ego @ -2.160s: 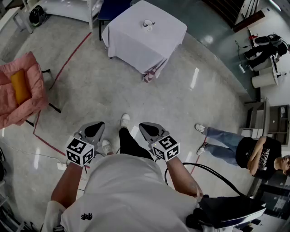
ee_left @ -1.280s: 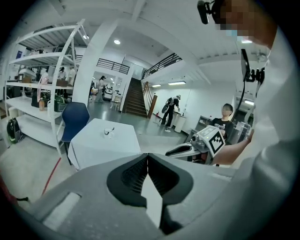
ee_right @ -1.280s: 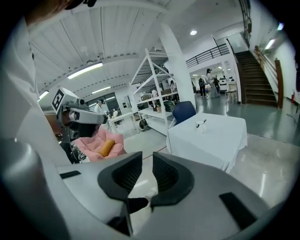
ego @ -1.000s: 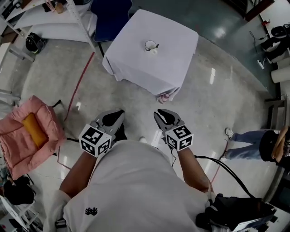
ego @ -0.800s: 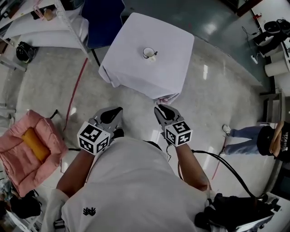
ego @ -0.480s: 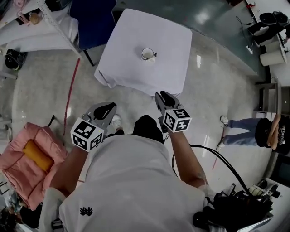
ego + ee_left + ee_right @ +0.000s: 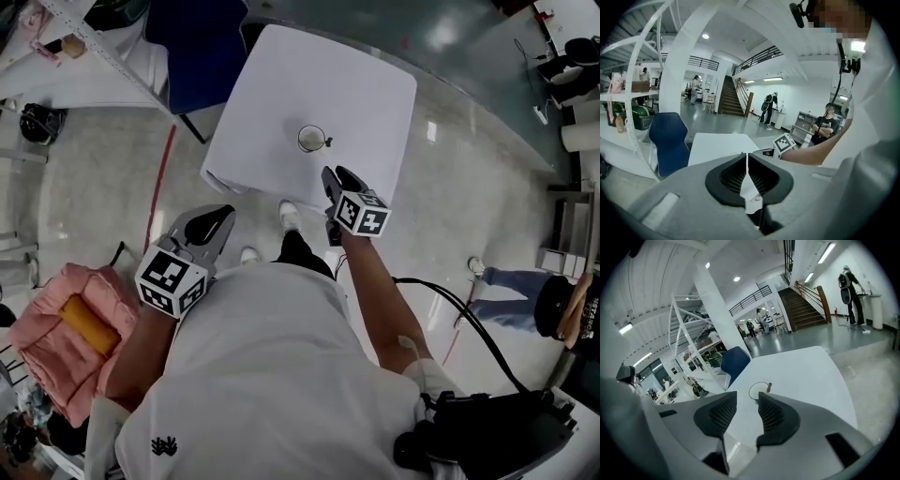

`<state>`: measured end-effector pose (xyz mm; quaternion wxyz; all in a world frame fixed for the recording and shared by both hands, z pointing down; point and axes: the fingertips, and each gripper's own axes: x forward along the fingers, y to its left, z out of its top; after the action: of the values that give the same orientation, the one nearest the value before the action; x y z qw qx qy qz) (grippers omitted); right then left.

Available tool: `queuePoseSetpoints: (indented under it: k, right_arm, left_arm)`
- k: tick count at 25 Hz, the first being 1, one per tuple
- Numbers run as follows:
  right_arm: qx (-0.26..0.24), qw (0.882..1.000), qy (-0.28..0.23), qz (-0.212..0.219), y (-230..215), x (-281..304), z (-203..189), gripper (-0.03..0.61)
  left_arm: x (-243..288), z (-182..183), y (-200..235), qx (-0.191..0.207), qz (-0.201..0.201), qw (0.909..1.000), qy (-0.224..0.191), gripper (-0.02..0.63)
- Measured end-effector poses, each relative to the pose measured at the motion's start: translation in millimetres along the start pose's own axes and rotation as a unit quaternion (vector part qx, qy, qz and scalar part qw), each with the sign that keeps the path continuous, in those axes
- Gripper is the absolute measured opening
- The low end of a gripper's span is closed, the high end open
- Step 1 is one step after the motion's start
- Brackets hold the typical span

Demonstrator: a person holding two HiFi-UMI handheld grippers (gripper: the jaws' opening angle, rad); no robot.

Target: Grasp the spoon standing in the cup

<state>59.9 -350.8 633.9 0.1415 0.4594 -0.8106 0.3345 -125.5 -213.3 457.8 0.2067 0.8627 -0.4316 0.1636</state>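
Observation:
A white cup (image 7: 310,139) stands near the middle of a table under a white cloth (image 7: 366,84), with a spoon (image 7: 327,143) upright in it. My right gripper (image 7: 332,174) reaches over the table's near edge, a short way from the cup. Its jaws are opening with nothing between them. In the right gripper view the cup (image 7: 758,391) and spoon (image 7: 769,386) sit just beyond the parted jaws of my right gripper (image 7: 747,396). My left gripper (image 7: 223,216) hangs low at the left, away from the table. Seen in its own view, my left gripper (image 7: 747,157) is shut and empty.
A blue chair (image 7: 202,42) stands at the table's left. White shelving (image 7: 75,56) runs along the far left. A pink cushioned seat (image 7: 66,328) sits on the floor at the left. A person (image 7: 553,300) stands at the right. A black cable (image 7: 450,300) trails behind me.
I have walked up to the table, so it and the cup are much closer. The right gripper has reached forward toward the cup and parted its jaws. The left stays low.

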Motion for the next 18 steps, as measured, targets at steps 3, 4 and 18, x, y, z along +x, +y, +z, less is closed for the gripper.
queuePoseSetpoints:
  k: [3, 4, 18]
  right_arm:
    - [0.017, 1.000, 0.007, 0.003, -25.7, 35.9, 13.5, 0.157]
    - [0.023, 1.000, 0.012, 0.003, -32.8, 46.8, 14.7, 0.161]
    - [0.094, 0.993, 0.065, 0.002, -68.0, 119.7, 1.0, 0.092]
  left_arm:
    - [19.8, 26.3, 16.3, 0.005, 0.018, 0.9998, 0.002, 0.013]
    - [25.5, 32.6, 20.7, 0.005, 0.023, 0.9997, 0.003, 0.013]
    - [55.5, 50.2, 53.9, -0.009, 0.075, 0.9967, 0.029, 0.013]
